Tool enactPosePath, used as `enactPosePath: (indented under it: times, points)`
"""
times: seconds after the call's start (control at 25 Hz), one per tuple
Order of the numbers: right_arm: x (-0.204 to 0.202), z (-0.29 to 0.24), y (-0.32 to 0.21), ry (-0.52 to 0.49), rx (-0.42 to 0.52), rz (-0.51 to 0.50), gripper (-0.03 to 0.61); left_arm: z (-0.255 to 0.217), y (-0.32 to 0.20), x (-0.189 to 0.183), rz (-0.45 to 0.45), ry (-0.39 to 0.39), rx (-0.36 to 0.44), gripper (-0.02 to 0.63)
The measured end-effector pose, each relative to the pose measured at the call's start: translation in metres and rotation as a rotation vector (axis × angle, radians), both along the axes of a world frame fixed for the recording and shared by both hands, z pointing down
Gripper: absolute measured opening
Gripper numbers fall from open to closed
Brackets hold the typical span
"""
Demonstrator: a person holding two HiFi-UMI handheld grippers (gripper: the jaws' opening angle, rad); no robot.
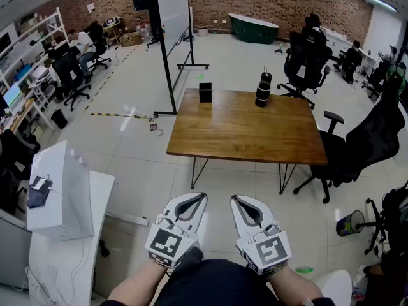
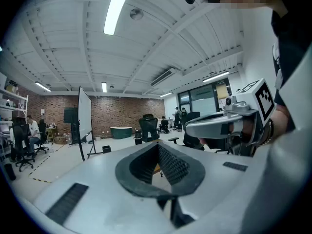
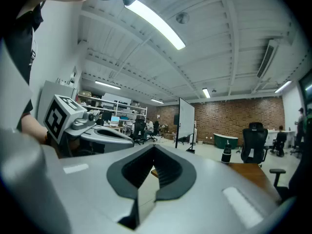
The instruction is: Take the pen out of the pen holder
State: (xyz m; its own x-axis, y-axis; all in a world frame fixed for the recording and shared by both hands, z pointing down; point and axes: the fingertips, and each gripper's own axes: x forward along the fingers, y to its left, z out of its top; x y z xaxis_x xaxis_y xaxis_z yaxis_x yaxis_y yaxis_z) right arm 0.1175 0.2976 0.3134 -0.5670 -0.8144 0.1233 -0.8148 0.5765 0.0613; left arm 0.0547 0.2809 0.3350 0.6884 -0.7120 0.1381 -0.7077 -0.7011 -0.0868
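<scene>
Left gripper (image 1: 203,196) and right gripper (image 1: 234,198), jaws together on nothing, hang well short of the desk's (image 1: 248,132) near edge.

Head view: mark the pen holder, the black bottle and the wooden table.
pen holder (image 1: 205,93): head view, its front face.
black bottle (image 1: 262,91): head view, middle of its body.
wooden table (image 1: 248,132): head view, bare middle of its top.
</scene>
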Motion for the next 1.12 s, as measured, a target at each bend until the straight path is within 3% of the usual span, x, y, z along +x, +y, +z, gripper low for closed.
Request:
enactPosePath:
  times: [0.2, 0.56, 1.12]
  points:
    - [-0.011, 0.006, -0.039, 0.015, 0.003, 0.008, 0.0, 0.004, -0.038, -0.014, -0.005, 0.016, -0.033, 0.005]
    - [-0.043, 0.013, -0.124, 0.024, -0.008, 0.031, 0.0, 0.01, -0.126, -0.042, 0.031, 0.017, -0.006, 0.005]
    - [-0.121, 0.016, -0.24, 0.057, -0.038, 0.041, 0.001, 0.007, -0.242, -0.108, 0.07, 0.039, -0.021, 0.005]
